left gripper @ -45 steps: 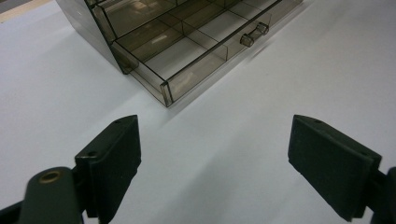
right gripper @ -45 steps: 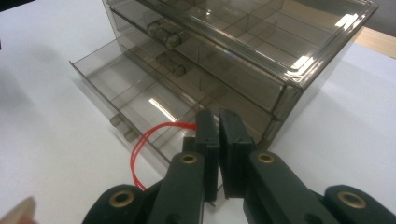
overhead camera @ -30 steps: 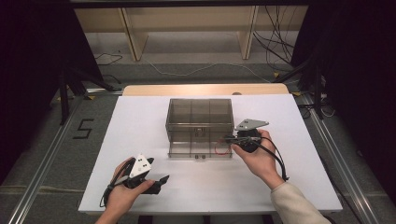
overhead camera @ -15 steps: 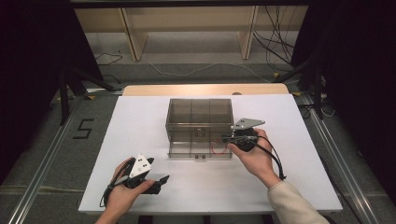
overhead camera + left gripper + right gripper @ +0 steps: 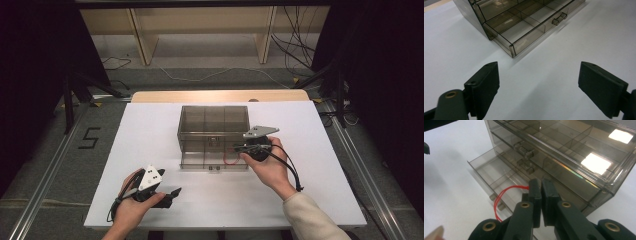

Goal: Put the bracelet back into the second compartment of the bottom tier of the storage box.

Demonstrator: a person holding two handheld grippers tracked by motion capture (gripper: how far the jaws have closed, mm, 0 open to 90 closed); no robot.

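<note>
A smoky clear drawer cabinet [image 5: 214, 125] stands mid-table, its bottom drawer [image 5: 200, 161] pulled out toward me. My right gripper [image 5: 237, 147] reaches in from the right at the cabinet's front, shut on a red rubber band [image 5: 229, 159]. In the right gripper view the pressed-together jaws of the right gripper [image 5: 541, 185] pinch the red rubber band [image 5: 501, 195], whose loop hangs over the bottom drawer [image 5: 491, 172]. My left gripper [image 5: 175, 192] rests near the table's front left, open and holding nothing. The left gripper [image 5: 539, 80] points at the drawer [image 5: 524, 32] from a distance.
The white table [image 5: 320, 165] has bare surface on both sides of the cabinet and in front of it. A wooden strip [image 5: 220, 95] borders its far edge. The cabinet's upper drawers [image 5: 574, 150] are closed, with small clear handles.
My right gripper has edged slightly left toward the cabinet front, still holding the red band. The left gripper has stayed where it was.
</note>
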